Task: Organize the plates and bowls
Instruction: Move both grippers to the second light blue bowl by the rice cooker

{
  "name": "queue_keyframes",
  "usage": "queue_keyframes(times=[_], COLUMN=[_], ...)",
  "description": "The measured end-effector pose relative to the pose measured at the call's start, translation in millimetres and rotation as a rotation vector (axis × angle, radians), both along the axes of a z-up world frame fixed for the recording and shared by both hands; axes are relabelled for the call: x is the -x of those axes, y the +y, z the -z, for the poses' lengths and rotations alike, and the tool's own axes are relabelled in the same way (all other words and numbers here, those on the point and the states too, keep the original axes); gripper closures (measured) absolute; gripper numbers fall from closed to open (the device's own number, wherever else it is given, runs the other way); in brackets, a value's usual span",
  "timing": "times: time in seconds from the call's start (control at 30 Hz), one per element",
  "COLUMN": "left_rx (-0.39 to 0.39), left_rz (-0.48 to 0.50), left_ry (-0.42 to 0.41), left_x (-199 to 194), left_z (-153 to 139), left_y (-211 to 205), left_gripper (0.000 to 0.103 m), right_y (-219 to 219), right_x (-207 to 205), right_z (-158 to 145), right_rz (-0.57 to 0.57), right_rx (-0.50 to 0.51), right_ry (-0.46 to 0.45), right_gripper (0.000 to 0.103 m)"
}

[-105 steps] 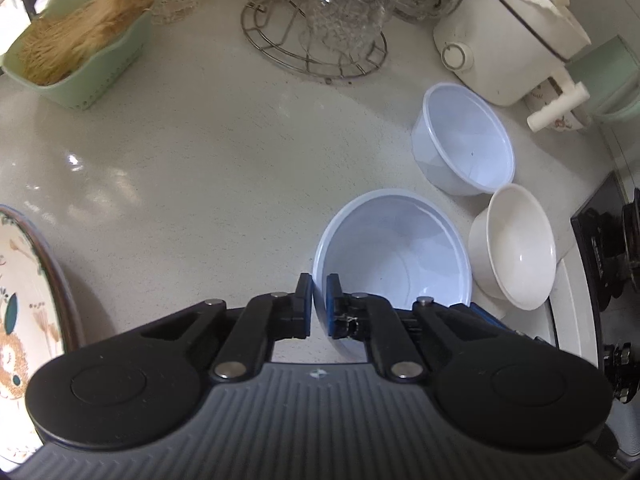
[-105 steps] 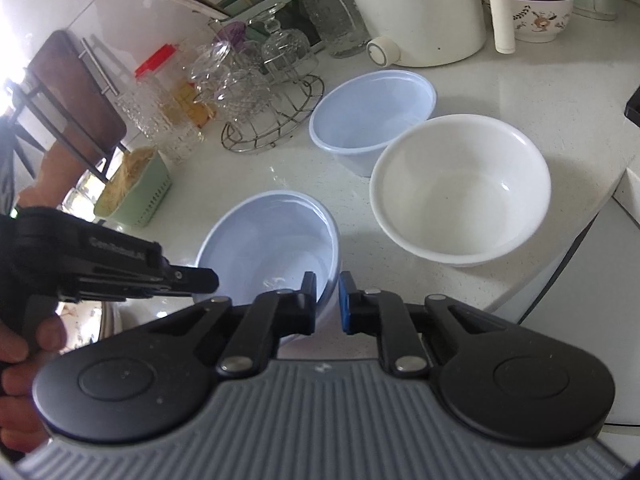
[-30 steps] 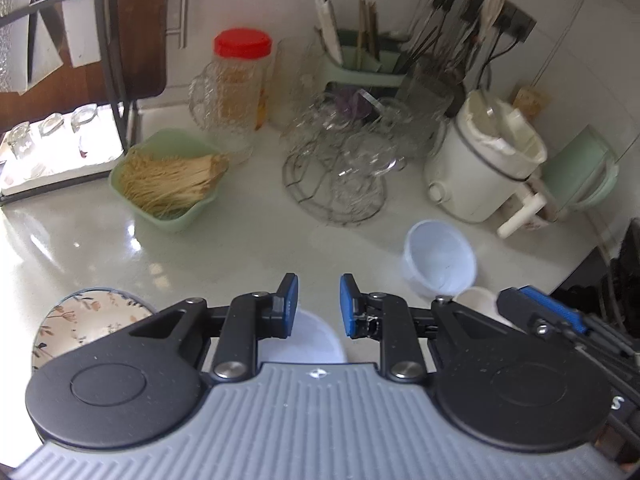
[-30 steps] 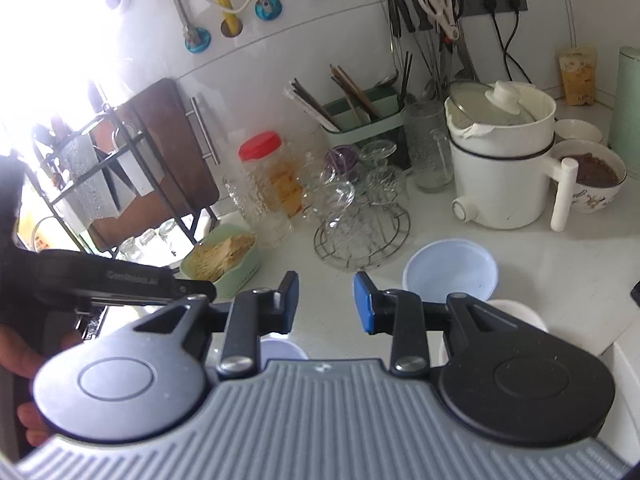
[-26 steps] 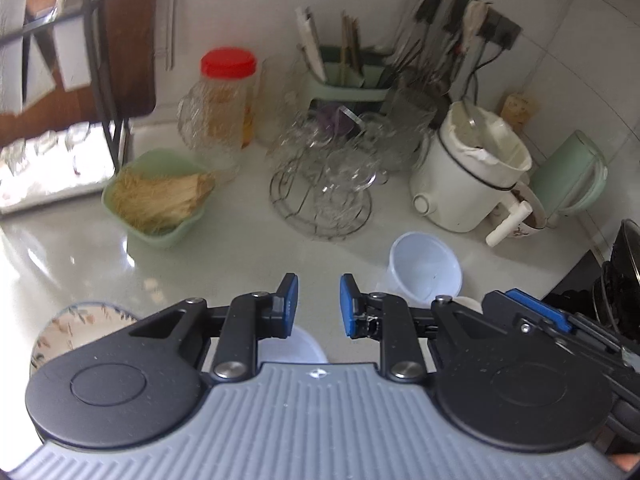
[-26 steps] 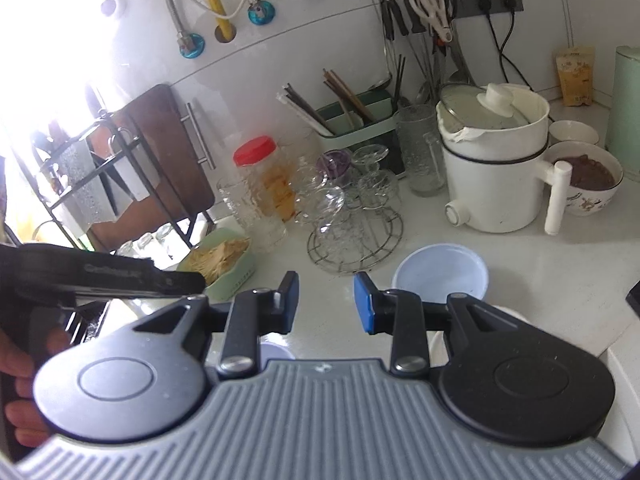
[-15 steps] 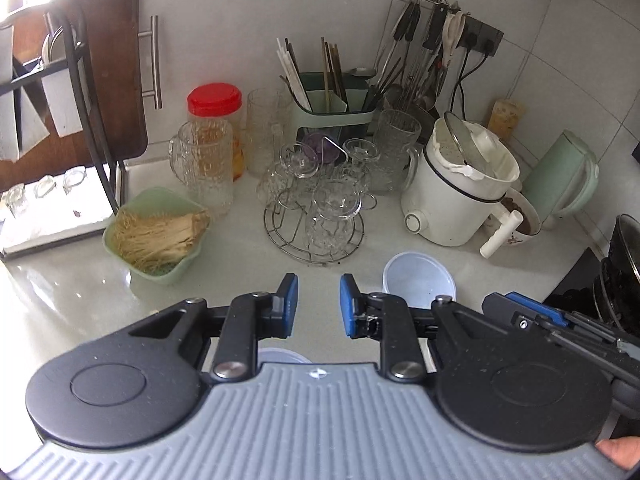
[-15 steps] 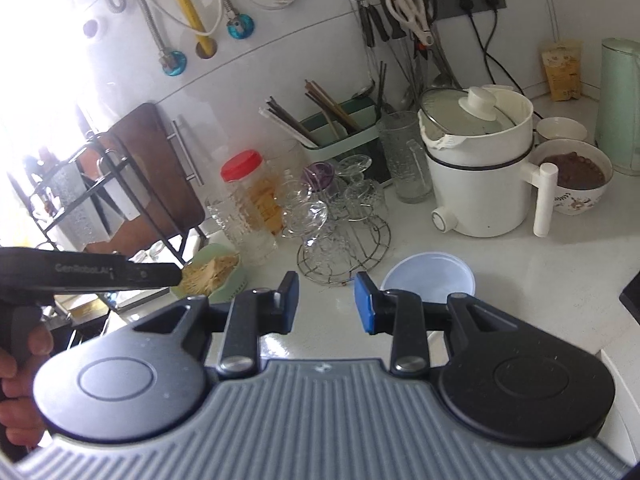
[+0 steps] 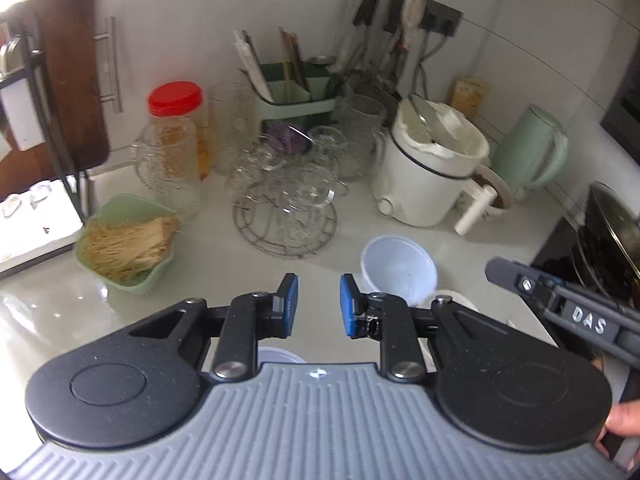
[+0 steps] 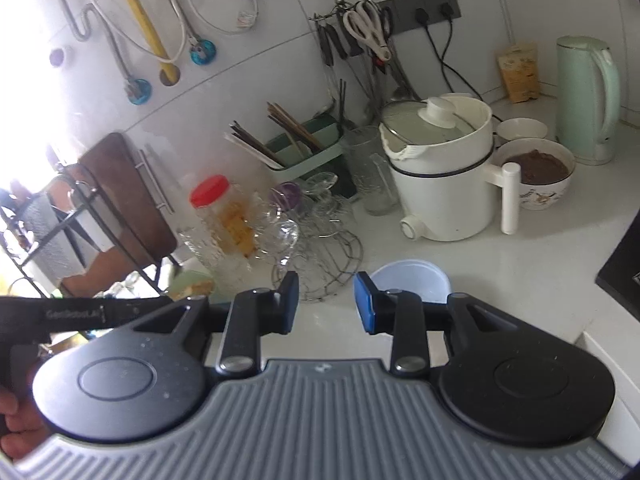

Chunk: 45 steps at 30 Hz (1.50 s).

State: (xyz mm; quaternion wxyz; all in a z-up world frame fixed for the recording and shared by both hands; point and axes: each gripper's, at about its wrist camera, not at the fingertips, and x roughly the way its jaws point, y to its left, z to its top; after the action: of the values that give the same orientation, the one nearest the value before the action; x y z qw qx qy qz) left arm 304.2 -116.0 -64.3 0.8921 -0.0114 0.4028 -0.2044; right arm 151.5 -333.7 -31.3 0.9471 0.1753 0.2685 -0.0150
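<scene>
My left gripper [image 9: 318, 306] hovers above the counter, open, with nothing between its blue pads. A pale blue bowl [image 9: 400, 270] stands just beyond its right finger, and a white bowl's rim [image 9: 452, 294] peeks out behind that finger. Under the gripper body shows the edge of another pale bowl [image 9: 280, 354]. My right gripper [image 10: 326, 304] is also open and empty, held high, with the pale blue bowl [image 10: 412, 280] behind its right finger. Each tool shows at the side of the other's view.
A wire rack of glass cups [image 9: 288, 216] stands mid-counter, a green basket of noodles [image 9: 128, 248] to its left. A white electric pot [image 9: 432, 176], a filled patterned bowl [image 10: 536, 172] and a green kettle [image 9: 532, 152] line the back right. A stove with a pan [image 9: 608, 248] borders the right.
Earlier the left gripper was closed on the near blue bowl's rim. Both grippers have since opened, lifted and tilted up. The bowls slid low in view and the patterned plate dropped out of sight.
</scene>
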Motion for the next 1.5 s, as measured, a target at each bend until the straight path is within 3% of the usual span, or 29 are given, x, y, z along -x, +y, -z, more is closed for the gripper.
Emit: queue_keyframes(times=[0.33,0.43,0.87,1.0,1.17,1.2,1.27,1.33,1.5], left_rx=[0.008,0.029,0.010,0.004,-0.042,-0.043,-0.043,-0.064,-0.050], left_rz=[0.053,0.068,0.173,0.171,0.167,0.171,0.174,0.179,0.173], left_ry=[0.033,0.077,0.143,0.168,0.189,0.183,0.180,0.185,0.206], left_x=[-1.3,-4.2,-25.6,-41.1,-61.7,-65.0,-72.0,-79.3,-98.9], left_z=[18.9,28.3,64.8,82.0,101.5,102.8,107.4,112.3,127.5], left_y=[-1.0,-2.8,-28.3,-39.1,-63.5,-67.6,-76.1,-86.6,-104.8], left_gripper=[0.077,0.077,0.077,0.059,0.058,0.057,0.050,0.046,0.041], right_y=[4.2,7.0,-2.5,-9.7,-26.2,-29.8,-38.3,-47.4,-75.9], right_x=[10.3,14.7,17.5,12.8,1.5,-1.6,-5.7,-8.5,-23.9], right_z=[4.0,8.1,29.9,38.4,46.7,49.1,52.7,55.5,65.4], right_rz=[0.029,0.041,0.171,0.199,0.236,0.242,0.256,0.280,0.292], right_rx=[0.062,0.075,0.060,0.081,0.059,0.063,0.057,0.049,0.002], right_ry=[0.039,0.053,0.180,0.192,0.203,0.207,0.186,0.157,0.127], right_gripper=[0.068,0.068,0.068,0.068,0.069,0.067,0.044,0.035,0.035])
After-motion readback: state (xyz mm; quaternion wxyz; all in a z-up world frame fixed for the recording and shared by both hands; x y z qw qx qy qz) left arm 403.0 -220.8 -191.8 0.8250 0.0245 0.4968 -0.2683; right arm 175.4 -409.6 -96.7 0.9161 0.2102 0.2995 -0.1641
